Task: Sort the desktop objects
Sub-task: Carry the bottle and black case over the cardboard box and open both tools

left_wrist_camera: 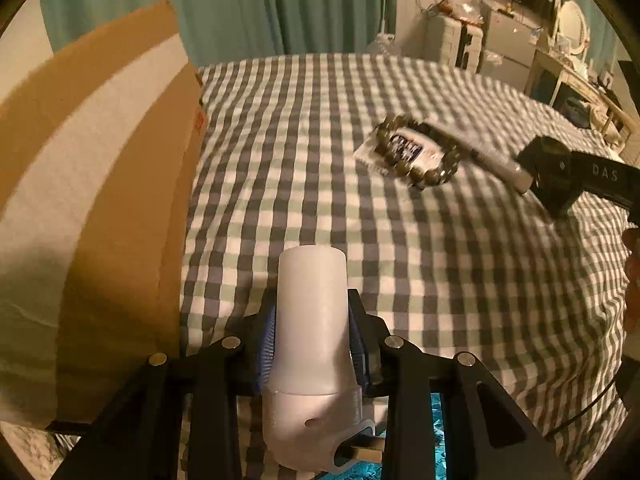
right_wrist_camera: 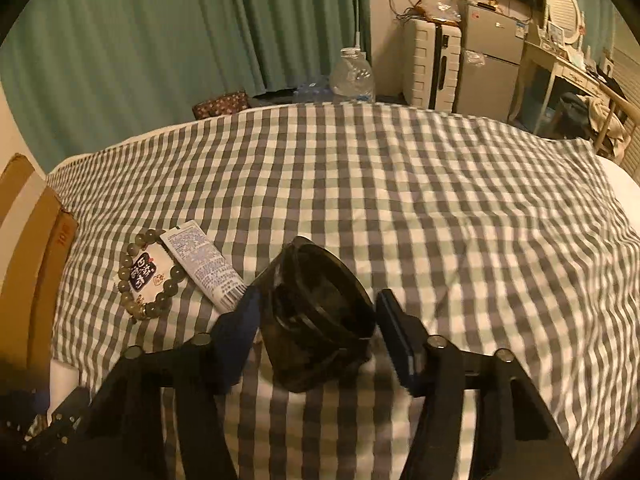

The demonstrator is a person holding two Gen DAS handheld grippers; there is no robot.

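Sorting looks barely begun: the left gripper (left_wrist_camera: 312, 344) clamps a white bottle (left_wrist_camera: 312, 320) beside the box (left_wrist_camera: 100, 200) at nine o'clock. The right gripper (right_wrist_camera: 316, 320) straddles a dark jar (right_wrist_camera: 320, 316), jaws apart, not gripping. The bracelet (right_wrist_camera: 150, 272), tube (right_wrist_camera: 204, 264) and packet (right_wrist_camera: 150, 276) lie on the bed (right_wrist_camera: 440, 220) at ten o'clock.

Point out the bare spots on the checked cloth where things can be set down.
The checked cloth is bare beyond and right of the black jar, up to its far edge. Also bare between the cardboard box and the bead bracelet. Crowded where bracelet, packet and tube cluster.
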